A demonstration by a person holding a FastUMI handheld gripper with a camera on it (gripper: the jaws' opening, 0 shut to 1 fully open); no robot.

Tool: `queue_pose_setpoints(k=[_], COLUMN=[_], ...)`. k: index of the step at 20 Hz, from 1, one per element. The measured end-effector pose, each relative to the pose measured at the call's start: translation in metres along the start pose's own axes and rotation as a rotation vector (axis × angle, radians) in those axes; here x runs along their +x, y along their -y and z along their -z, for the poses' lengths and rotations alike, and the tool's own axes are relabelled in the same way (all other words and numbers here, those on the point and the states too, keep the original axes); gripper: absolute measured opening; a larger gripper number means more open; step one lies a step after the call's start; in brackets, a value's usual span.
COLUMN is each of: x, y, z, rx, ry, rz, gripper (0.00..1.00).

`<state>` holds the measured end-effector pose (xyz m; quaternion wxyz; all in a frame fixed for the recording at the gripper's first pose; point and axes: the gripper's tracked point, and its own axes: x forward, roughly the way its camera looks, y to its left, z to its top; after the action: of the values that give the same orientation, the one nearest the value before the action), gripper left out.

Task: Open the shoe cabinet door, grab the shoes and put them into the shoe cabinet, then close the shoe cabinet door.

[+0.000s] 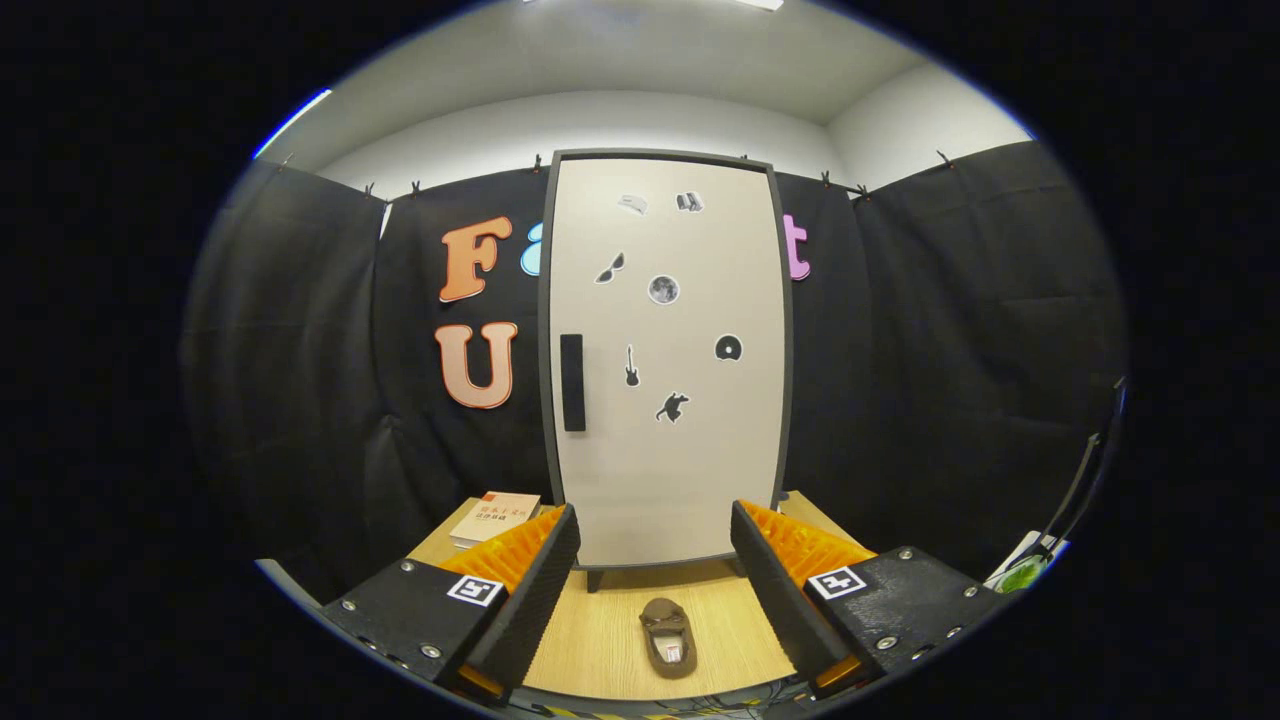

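Observation:
The shoe cabinet (665,360) stands upright at the back of the wooden table (600,630), straight ahead beyond the fingers. Its pale door is closed, with a dark vertical handle (572,382) near the left edge and several small stickers on the front. A small brown shoe (668,637) lies on the table in front of the cabinet, toe towards it, between my two fingers and low down. My gripper (655,540) is open, fingers wide apart, holding nothing, well back from the cabinet.
A book (494,517) lies on the table to the left of the cabinet, behind the left finger. Black cloth walls close the booth on both sides and behind. A stand with a green-and-white object (1030,570) is at the far right.

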<state>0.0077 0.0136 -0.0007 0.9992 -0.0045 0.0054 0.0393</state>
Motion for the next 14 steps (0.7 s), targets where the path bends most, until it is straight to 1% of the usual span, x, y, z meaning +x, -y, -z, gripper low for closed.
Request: queue_pose_setpoints(k=[2, 7, 14], x=[0.023, 0.084, 0.168], y=[-0.012, -0.041, -0.075], z=[0.0, -0.019, -0.024], rx=[0.002, 0.03, -0.006], ry=[0.006, 0.025, 0.02], rz=[-0.014, -0.065, -0.116], gripper=[0.95, 0.95, 0.95])
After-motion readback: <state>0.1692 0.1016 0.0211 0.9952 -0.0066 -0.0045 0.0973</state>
